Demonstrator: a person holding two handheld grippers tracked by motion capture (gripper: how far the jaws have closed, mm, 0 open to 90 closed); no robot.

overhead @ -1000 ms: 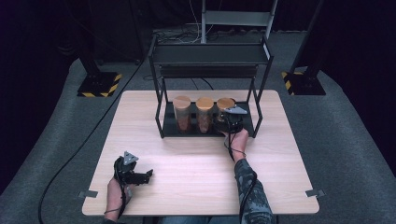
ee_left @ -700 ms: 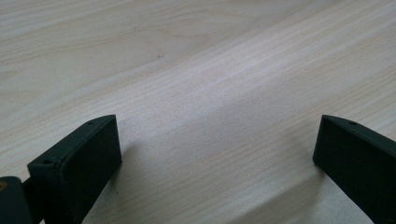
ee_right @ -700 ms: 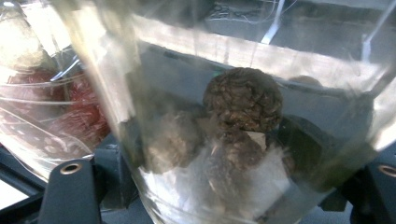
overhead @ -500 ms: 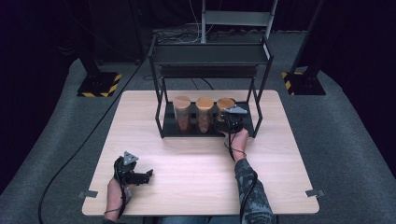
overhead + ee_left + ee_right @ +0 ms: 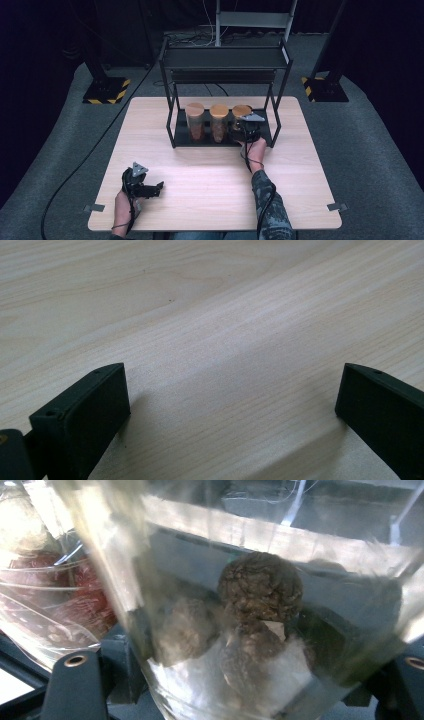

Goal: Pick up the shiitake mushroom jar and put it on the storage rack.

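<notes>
Three clear jars with wooden lids stand in a row on the lower shelf of a black metal rack (image 5: 224,58). The left jar (image 5: 195,123) holds reddish pieces, the middle jar (image 5: 219,123) brownish ones. My right gripper (image 5: 242,128) reaches into the rack and is shut on the right jar (image 5: 241,112). In the right gripper view that jar (image 5: 250,615) sits between the jaws of the right gripper (image 5: 240,677), with dark wrinkled lumps inside it. My left gripper (image 5: 157,188) rests low over the table's front left, open; between the jaws of the left gripper (image 5: 232,400) there is bare wood.
The light wooden table (image 5: 210,180) has free room in front of the rack and on both sides of it. The rack's uprights and top shelf stand close around the jars. A black cable (image 5: 90,155) trails off the table's left side.
</notes>
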